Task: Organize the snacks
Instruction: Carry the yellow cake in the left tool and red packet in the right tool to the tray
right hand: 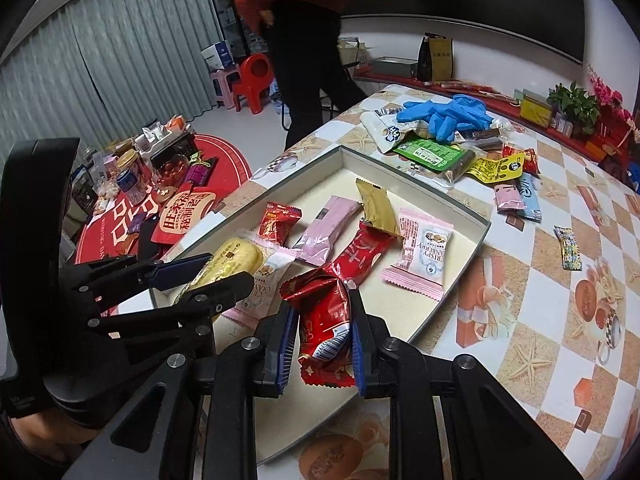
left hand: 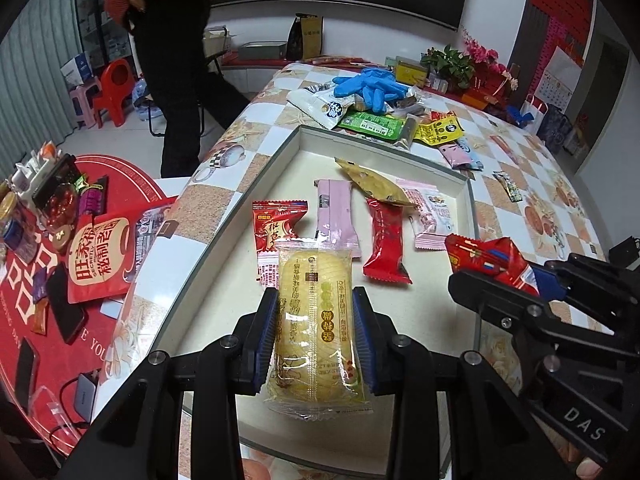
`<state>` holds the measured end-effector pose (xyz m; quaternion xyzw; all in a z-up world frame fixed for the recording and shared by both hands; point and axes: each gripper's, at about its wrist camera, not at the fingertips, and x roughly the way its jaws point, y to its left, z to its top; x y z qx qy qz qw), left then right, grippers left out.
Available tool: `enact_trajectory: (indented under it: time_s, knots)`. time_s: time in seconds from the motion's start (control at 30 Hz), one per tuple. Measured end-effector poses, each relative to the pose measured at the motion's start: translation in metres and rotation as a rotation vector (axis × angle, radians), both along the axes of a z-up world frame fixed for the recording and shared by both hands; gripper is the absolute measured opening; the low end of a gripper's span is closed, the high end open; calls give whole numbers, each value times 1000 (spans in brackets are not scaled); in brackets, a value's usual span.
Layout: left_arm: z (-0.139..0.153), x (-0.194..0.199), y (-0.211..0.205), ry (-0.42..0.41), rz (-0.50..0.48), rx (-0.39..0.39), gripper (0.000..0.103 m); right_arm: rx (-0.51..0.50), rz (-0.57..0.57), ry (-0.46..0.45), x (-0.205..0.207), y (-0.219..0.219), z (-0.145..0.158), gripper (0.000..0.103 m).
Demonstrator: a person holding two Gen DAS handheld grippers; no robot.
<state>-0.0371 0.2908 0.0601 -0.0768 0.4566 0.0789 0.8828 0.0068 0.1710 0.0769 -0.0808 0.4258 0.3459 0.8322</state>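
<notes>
My left gripper (left hand: pixel 315 296) is shut on a yellow cake packet (left hand: pixel 316 332), held lengthwise over the near part of a shallow white tray (left hand: pixel 304 136). To its right, my right gripper (left hand: pixel 516 276) is shut on a crumpled red snack packet (left hand: pixel 488 260). The right wrist view shows that red packet (right hand: pixel 324 320) between the blue pads of the right gripper (right hand: pixel 323 308), above the tray (right hand: pixel 480 224). At its left is the left gripper (right hand: pixel 224 270) with the yellow packet (right hand: pixel 236 256). Several snacks lie in the tray: a red candy pack (left hand: pixel 276 228), a pink bar (left hand: pixel 336 216), a gold wrapper (left hand: pixel 372 184), a red bar (left hand: pixel 386 244).
Loose snacks and blue gloves (left hand: pixel 368 88) lie piled on the checked tablecloth beyond the tray, with a green packet (right hand: pixel 432 156) and a yellow one (right hand: pixel 496 168). A person in black trousers (left hand: pixel 176 80) stands past the table. A low red table (left hand: pixel 52 240) with jars and phones is at the left.
</notes>
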Motion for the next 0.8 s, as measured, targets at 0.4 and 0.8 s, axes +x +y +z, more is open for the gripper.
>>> enact_trajectory:
  time_s: [0.4, 0.8]
  knots:
    - [-6, 3, 7, 26, 1, 19, 39, -37, 1, 17, 9, 16, -5, 25]
    - [-6, 9, 5, 46, -21, 42, 39, -53, 3, 21, 14, 24, -4, 25]
